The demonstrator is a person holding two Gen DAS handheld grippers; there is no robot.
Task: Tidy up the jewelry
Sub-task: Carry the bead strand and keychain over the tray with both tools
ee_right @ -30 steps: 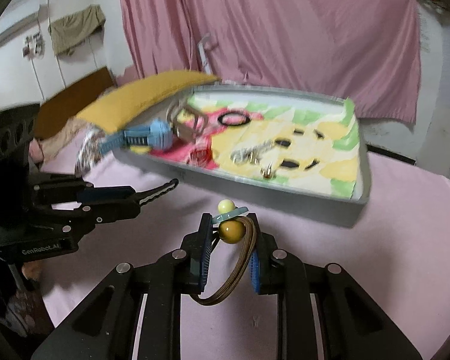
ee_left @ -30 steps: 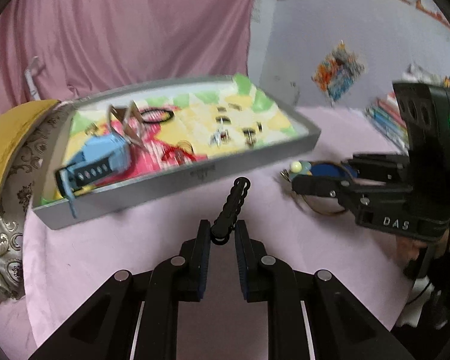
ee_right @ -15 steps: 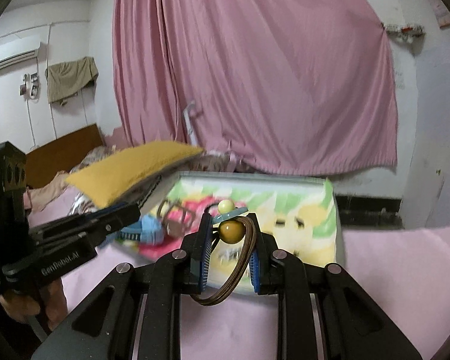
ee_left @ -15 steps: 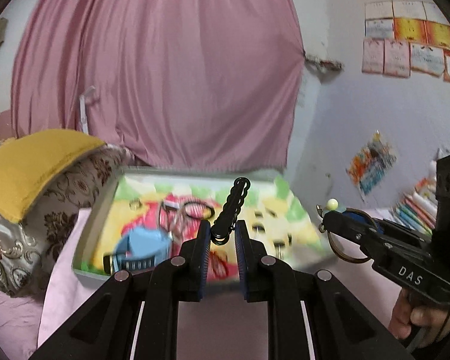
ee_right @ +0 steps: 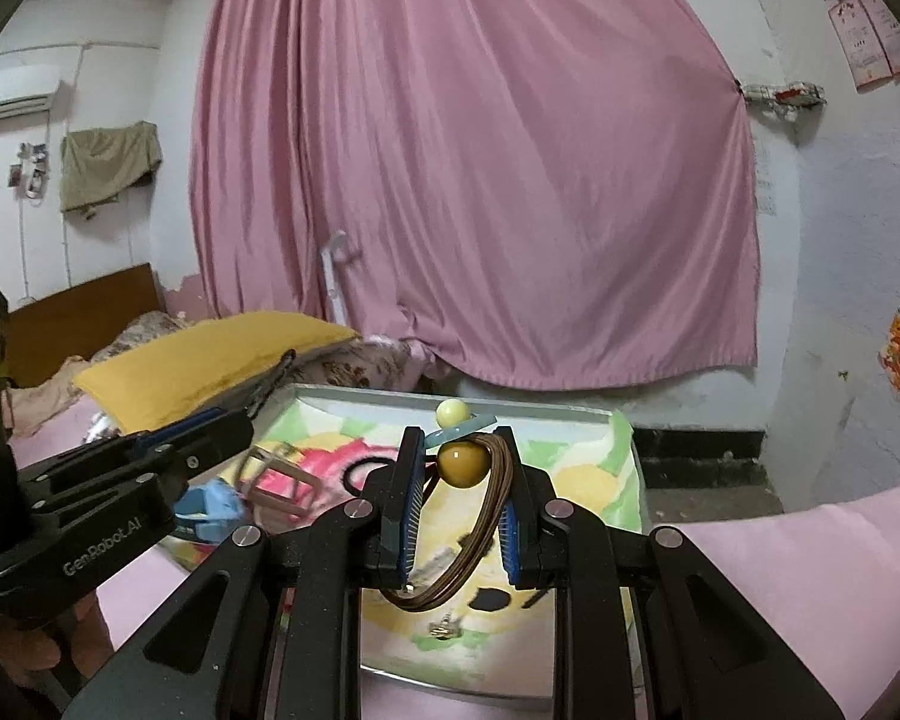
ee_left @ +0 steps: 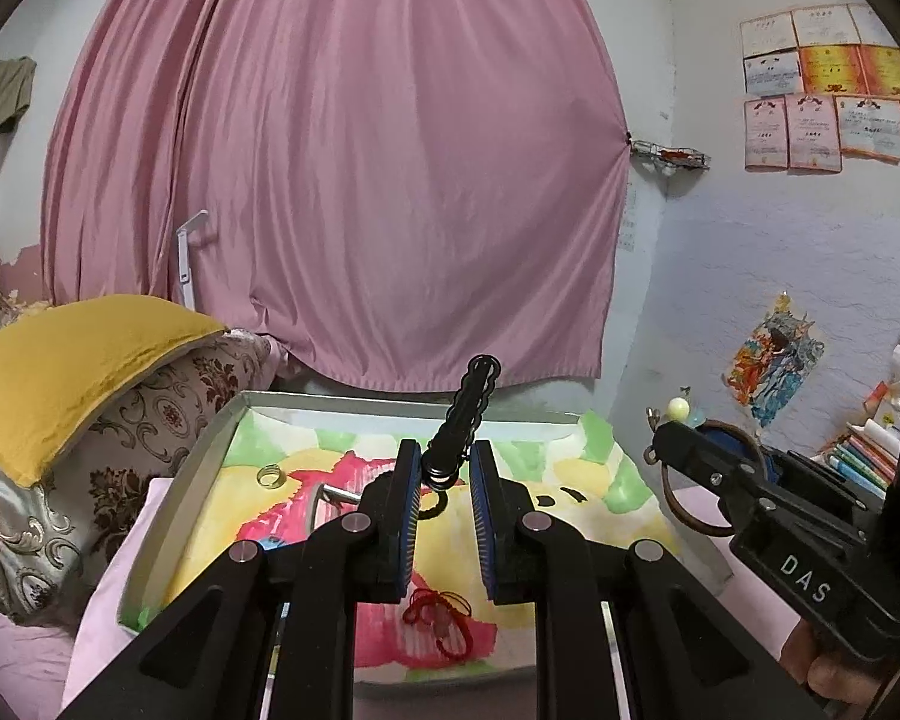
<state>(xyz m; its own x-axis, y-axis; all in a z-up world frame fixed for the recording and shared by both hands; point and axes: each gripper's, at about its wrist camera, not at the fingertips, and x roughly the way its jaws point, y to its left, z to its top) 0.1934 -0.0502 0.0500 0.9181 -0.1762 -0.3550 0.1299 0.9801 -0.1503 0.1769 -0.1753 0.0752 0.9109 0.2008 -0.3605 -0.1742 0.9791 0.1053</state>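
My left gripper (ee_left: 444, 468) is shut on a black wavy hair clip (ee_left: 465, 414) that sticks up and forward, held above the grey tray (ee_left: 204, 456). My right gripper (ee_right: 459, 468) is shut on a brown cord bracelet (ee_right: 480, 534) with a yellow bead (ee_right: 461, 463) and a pale bead (ee_right: 452, 412), also above the tray (ee_right: 354, 393). The right gripper shows in the left wrist view (ee_left: 675, 438), to the right of the tray. The left gripper shows in the right wrist view (ee_right: 234, 420), at the left. The tray has a colourful liner and holds a ring (ee_left: 269, 476), a red cord (ee_left: 441, 618), a blue item (ee_right: 210, 507) and a pink buckle (ee_right: 282, 477).
A yellow pillow (ee_left: 72, 360) on a patterned cushion (ee_left: 150, 420) lies left of the tray. The table has a pink cloth (ee_right: 810, 558). A pink curtain (ee_left: 342, 180) hangs behind. Books (ee_left: 858, 456) are stacked at the far right.
Both grippers have risen and come over the tray with their items still held. The views tilted up from the tabletop toward the curtain.
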